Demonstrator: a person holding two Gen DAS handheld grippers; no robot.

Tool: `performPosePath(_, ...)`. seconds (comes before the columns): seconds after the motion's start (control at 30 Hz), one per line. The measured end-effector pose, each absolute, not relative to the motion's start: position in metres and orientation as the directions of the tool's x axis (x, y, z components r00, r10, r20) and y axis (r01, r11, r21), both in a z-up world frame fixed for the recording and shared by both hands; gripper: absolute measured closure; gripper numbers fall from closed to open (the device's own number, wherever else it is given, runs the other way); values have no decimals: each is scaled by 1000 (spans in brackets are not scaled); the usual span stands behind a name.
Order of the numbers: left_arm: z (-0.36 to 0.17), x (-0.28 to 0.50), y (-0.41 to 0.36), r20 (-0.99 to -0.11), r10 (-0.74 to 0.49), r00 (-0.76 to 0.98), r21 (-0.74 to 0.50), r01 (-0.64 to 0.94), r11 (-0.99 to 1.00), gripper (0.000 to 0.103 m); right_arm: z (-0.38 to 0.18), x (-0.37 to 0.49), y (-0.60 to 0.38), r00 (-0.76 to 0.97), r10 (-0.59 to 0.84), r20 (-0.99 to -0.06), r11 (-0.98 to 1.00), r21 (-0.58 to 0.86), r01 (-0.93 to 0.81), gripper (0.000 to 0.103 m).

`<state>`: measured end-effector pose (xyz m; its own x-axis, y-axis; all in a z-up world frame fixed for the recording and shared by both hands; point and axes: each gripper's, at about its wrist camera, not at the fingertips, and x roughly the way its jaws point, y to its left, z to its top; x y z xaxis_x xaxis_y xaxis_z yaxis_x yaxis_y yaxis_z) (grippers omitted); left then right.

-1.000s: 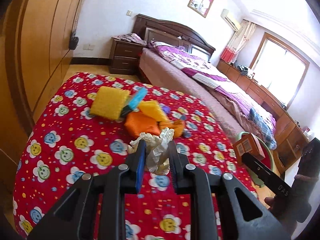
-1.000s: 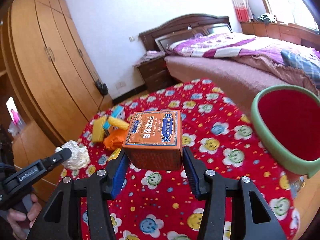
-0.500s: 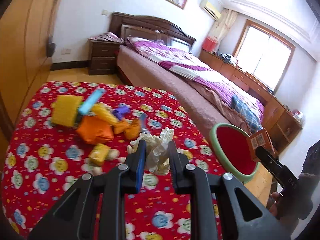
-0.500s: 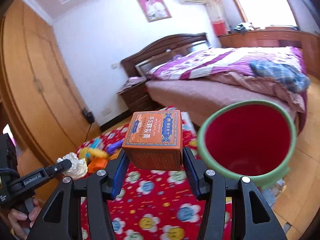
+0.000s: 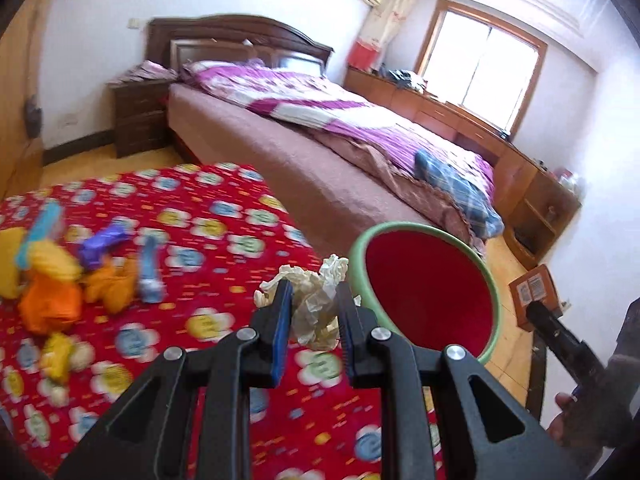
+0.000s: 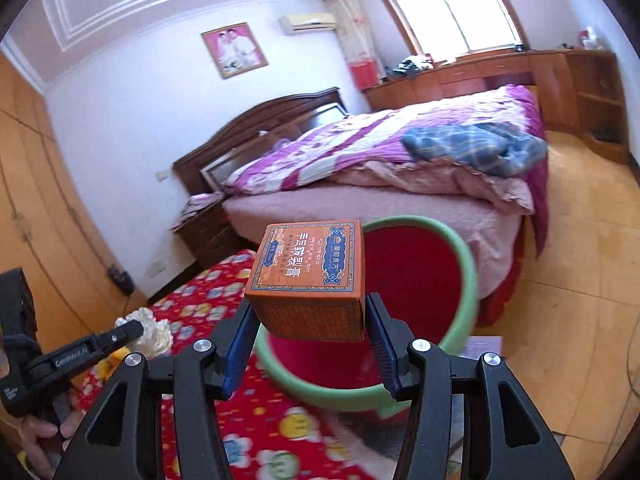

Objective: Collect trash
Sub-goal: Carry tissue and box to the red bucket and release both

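bed [image 5: 360, 152]: purple quilt; nightstand [image 5: 138, 116]: left of bed; toys [image 5: 60, 280]: on red flowered cloth [image 5: 224, 240]

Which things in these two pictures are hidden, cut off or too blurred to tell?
- Bin floor: right wrist view, the orange box covers it; left wrist view, the rim hides it.
- Toys on the red cloth: left wrist view, motion blur and the left edge.
- Crumpled paper: its lower part sits behind the left tongs.
- Right tongs: box underside hidden.
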<state>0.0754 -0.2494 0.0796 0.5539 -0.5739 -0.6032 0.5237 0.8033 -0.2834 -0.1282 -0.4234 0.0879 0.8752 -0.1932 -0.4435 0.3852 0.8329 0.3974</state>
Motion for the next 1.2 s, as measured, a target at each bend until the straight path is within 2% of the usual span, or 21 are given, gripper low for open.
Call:
performPosePath(0.3,70,80,-320,-615,-624,481,-253,630,734,81,65,-119,-457,857,-189,-480,804,425,415,49)
performPosePath(0.57,55,83,-349,-646,-639,418,-239,684,689,81,51,-109,-469,846,-174,-504,790,442,426,49)
performPosePath(0.7,51,84,-353,-652,-646,398,-248,692,678,71,43,-106,-478,837,-163,-522,774,458,437,49)
performPosePath(0.77,51,83,-352,-646,-649,402,-245,696,675,62,42,-104,-477,835,-161,-527,776,454,437,49)
performPosePath(1.2,59,74,-353,-618,-667,418,-223,719,658,49,42,-102,-478,832,-151,-534,768,466,439,45)
